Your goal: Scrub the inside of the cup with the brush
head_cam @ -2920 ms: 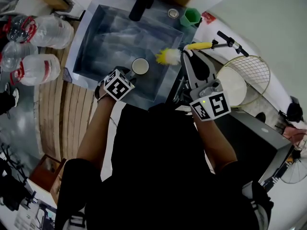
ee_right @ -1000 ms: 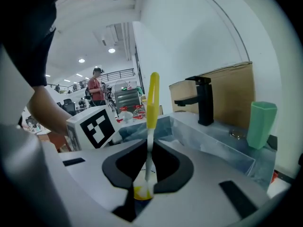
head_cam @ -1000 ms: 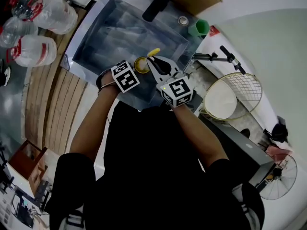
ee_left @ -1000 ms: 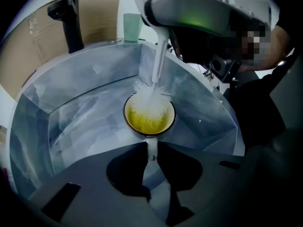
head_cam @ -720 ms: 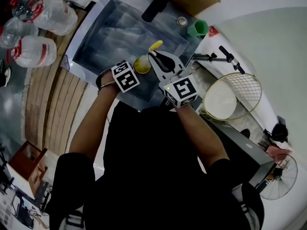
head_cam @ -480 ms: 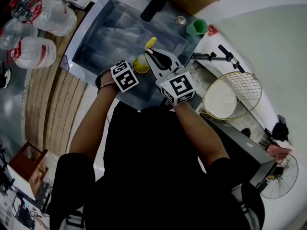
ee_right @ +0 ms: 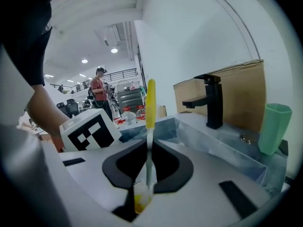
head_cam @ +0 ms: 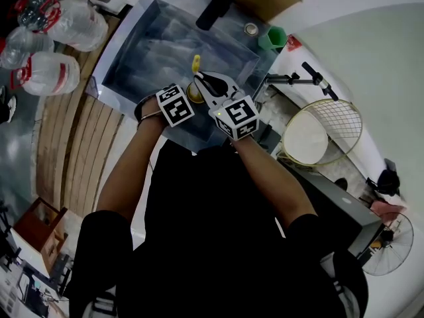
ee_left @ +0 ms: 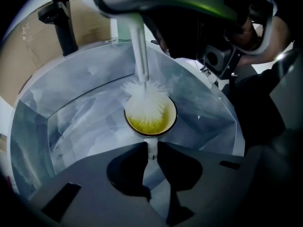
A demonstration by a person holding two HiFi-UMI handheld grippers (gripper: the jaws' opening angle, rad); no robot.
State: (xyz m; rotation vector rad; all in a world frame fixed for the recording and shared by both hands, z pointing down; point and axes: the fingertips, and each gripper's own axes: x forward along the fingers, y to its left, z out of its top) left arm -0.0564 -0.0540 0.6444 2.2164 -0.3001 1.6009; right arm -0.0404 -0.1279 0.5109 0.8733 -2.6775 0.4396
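Note:
A white cup with a yellow inside [ee_left: 150, 118] stands in the grey sink [ee_left: 80, 108]. My left gripper [ee_left: 151, 148] is shut on the cup's small handle, as the left gripper view shows. The brush's white bristles [ee_left: 144, 100] are down inside the cup, and its stem [ee_left: 138, 51] rises out of it. My right gripper [ee_right: 150, 148] is shut on the brush stem, with the yellow handle end [ee_right: 150, 103] sticking up past the jaws. In the head view the cup [head_cam: 193, 93] lies between the left gripper [head_cam: 185, 98] and the right gripper [head_cam: 203, 79].
A black faucet [ee_right: 210, 100] and a green cup [ee_right: 273, 126] stand on the sink's far rim against a cardboard box [ee_right: 236, 86]. Large water bottles [head_cam: 50, 45] lie on the floor at the left. A wire basket [head_cam: 324, 134] sits at the right.
The brush went from outside the cup, at its right, into the cup. Over the last second the right gripper shifted left and the yellow handle swung leftwards. The left gripper kept still.

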